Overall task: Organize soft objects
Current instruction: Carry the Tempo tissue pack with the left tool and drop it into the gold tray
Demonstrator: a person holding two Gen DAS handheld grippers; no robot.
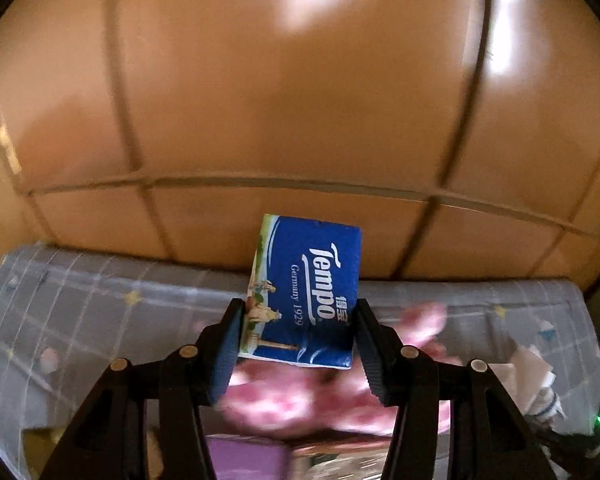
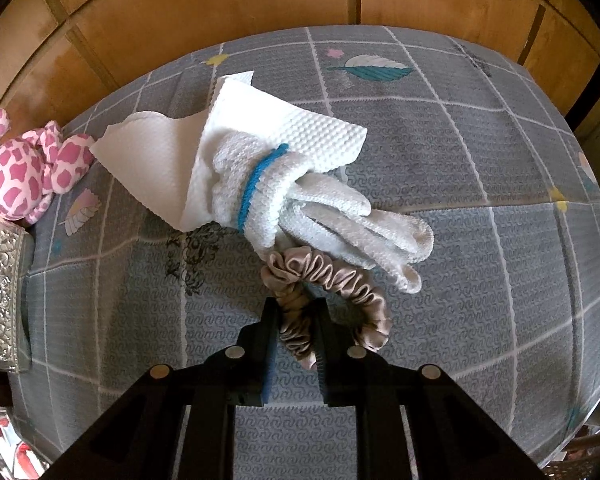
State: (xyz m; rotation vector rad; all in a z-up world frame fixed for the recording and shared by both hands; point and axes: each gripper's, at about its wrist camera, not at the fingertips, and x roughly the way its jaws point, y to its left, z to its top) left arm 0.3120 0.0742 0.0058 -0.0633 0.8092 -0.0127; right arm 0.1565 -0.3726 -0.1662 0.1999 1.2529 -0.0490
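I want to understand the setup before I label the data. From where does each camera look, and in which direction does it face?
Left wrist: sits on the left gripper, looks forward and downward over the table edge to the tiled floor; its fingers clamp a blue tissue pack.
Right wrist: sits on the right gripper, looks steeply down at the table cloth; its fingers pinch a beige scrunchie beside a white glove.
Shared: the pink spotted plush toy, the cloth and the floor.
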